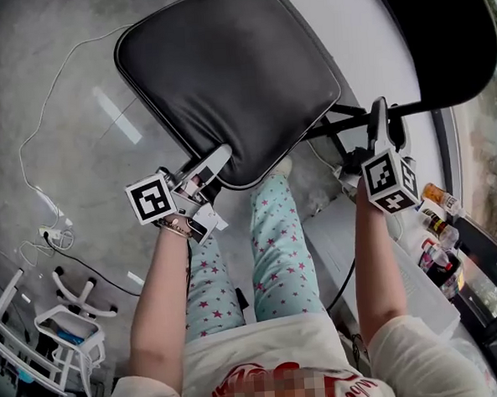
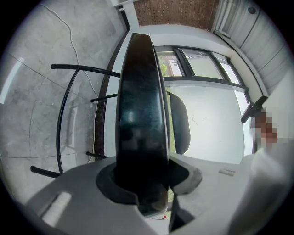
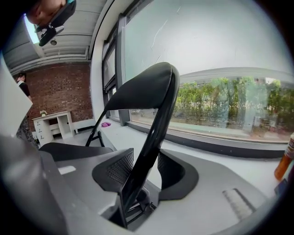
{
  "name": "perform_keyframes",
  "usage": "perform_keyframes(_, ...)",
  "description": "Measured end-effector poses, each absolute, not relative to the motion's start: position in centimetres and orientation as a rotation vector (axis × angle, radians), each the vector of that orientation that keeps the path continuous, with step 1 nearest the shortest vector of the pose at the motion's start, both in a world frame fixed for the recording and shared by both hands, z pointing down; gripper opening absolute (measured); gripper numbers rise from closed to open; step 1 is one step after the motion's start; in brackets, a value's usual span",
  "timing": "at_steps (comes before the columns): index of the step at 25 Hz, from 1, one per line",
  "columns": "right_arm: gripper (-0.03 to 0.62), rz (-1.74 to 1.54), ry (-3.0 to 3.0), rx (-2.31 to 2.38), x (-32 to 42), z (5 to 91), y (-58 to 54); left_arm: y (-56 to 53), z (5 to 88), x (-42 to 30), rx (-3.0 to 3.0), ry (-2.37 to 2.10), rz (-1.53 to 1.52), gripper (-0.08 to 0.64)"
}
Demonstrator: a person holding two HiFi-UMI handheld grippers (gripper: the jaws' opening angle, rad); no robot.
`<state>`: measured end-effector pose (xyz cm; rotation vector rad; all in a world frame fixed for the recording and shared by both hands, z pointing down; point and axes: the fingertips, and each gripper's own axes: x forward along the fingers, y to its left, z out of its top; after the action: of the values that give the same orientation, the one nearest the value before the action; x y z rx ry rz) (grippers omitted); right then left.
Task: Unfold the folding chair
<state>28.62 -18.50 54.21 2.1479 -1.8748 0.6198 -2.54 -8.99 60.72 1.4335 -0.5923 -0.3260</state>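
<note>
Over the grey concrete floor (image 1: pixel 67 121), the folding chair (image 1: pixel 296 86) fills the upper half of the head view, straight ahead of the person's knees. Its black padded seat (image 1: pixel 215 70) faces up. The seat's far edge is cut off by the top of the picture, and whatever lies beneath the seat is hidden from above. Right of the seat, the backrest (image 1: pixel 440 39) is cropped by the top and right edges. Thin black leg tubes (image 2: pixel 62 124) show only in the left gripper view, beside the seat's edge; whether they touch the floor cannot be told.

Left gripper (image 1: pixel 210 165): clamped on the seat's near edge. The padding fills the gap between its jaws and covers most of the pads.

Right gripper (image 1: pixel 385 125): right of the seat, jaws standing apart around the backrest's black side bar (image 3: pixel 149 142). The pads are not seen pressing on it.

Room, relative to the seat:
- a long window (image 3: pixel 220 105) lies beyond the backrest;
- a white wire rack (image 1: pixel 67 326) stands well off to the near left;
- bottles (image 1: pixel 439 224) cluster to the near right;
- a power strip (image 1: pixel 53 236) lies on the floor to the left.
</note>
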Motion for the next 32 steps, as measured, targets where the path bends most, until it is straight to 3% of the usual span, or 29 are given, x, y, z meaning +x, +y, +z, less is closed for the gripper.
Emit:
perform_keyframes(7,0.166,0.584,-1.858,2.225,28.9,54.8,-16.9,-8.3,62.2,-2.4,1.546,-0.526,-0.365,0.161)
perform_keyframes(32,0.088,0.659,-1.933,2.028,15.8,57.6,-12.1,-2.8,68.1,-12.5,1.613,-0.400,-0.521,0.166)
